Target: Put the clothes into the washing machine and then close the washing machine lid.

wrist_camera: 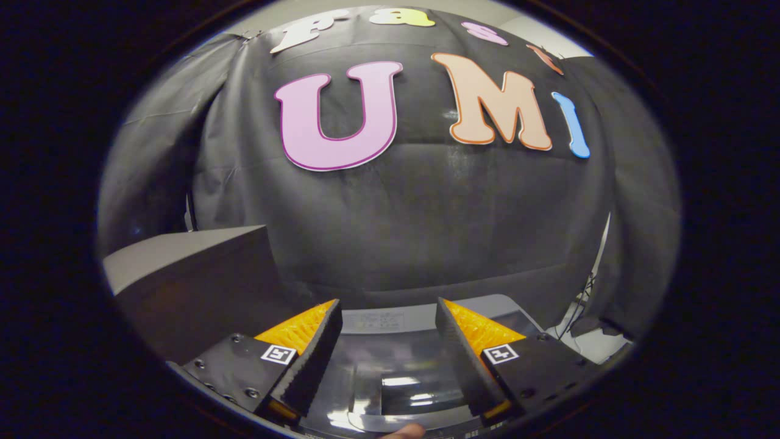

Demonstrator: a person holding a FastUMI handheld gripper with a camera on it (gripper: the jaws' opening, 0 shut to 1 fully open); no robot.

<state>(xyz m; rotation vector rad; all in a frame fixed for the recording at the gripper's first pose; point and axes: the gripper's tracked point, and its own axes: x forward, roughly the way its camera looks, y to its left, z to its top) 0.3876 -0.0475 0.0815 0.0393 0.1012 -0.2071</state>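
My gripper (388,332) is open, with nothing between its fingers. Below and between the fingers lies the top of the washing machine (390,320), grey, with a dark glossy lid (396,378) that looks shut and reflects light. The fingers hover above the lid, pointing toward the booth's back wall. No clothes show in the gripper view. A fingertip of a person's hand (403,431) shows at the near edge of the lid.
A grey box-like surface (183,268) stands to the left of the machine, higher than its top. Dark cables (579,305) hang down at the right, beside the machine, over a pale floor patch (594,344). The black cloth wall rises right behind the machine.
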